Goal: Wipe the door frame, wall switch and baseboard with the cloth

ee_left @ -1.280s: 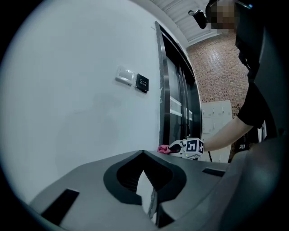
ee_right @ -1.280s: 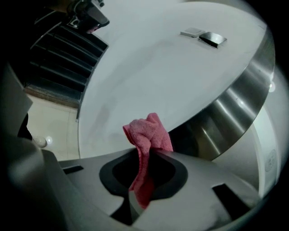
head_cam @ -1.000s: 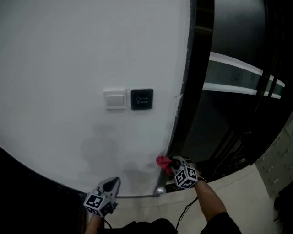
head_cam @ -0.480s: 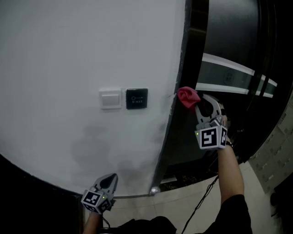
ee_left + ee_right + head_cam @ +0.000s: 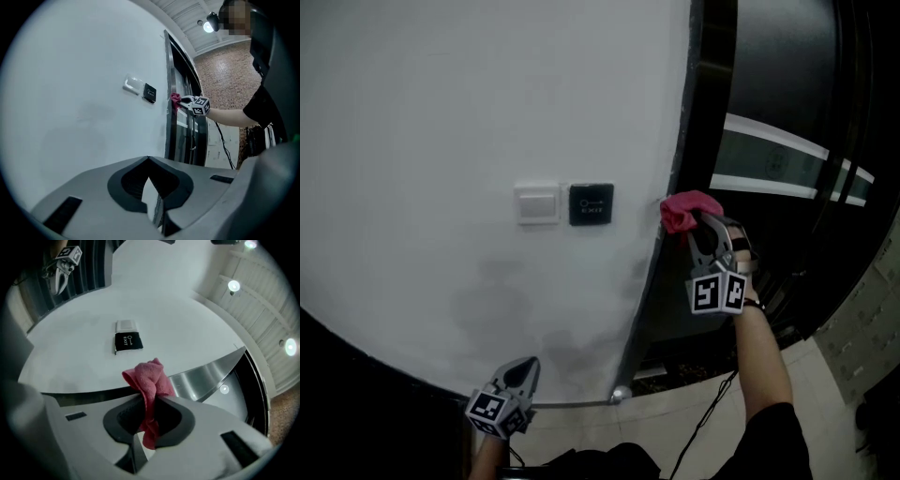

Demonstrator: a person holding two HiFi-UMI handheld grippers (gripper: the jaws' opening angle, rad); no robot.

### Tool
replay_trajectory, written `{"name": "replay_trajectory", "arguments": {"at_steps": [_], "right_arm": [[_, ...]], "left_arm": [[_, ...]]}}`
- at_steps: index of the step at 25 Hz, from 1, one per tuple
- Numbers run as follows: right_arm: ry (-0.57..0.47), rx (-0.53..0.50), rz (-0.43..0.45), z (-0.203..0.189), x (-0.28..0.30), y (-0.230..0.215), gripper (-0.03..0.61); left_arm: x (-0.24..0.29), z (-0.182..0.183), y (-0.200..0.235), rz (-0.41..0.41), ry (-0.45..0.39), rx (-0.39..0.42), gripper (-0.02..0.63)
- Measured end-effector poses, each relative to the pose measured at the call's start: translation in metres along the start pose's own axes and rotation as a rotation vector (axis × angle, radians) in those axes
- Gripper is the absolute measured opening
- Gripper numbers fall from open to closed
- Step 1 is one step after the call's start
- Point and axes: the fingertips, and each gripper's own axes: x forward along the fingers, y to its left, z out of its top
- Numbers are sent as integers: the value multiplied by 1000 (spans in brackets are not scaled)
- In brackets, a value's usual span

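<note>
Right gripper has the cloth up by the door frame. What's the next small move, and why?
Probably slide the cloth down along the door frame: the right gripper is shut on it, and it sits at the frame's edge, level with the wall switch.

Cloth: plain pinkish red. Wall: white. Switch: white. Button plate: black with pale print. Door frame: black. Left gripper and right gripper: grey, with cubes carrying black-and-white square markers.
</note>
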Motion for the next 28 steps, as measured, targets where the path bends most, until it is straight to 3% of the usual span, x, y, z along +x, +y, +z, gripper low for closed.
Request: {"name": "replay_trajectory", "arguments": {"at_steps": [5, 12, 28], "right_arm": [[14, -15, 21, -2, 2, 25, 51], [39, 28, 59, -7, -5, 38, 51], [112, 105, 193, -25, -24, 116, 52]], "left_arm": [[1, -6, 3, 3, 12, 0, -9], [3, -6, -1, -3, 19, -5, -9], [21, -12, -18, -64, 42, -9, -9]]}}
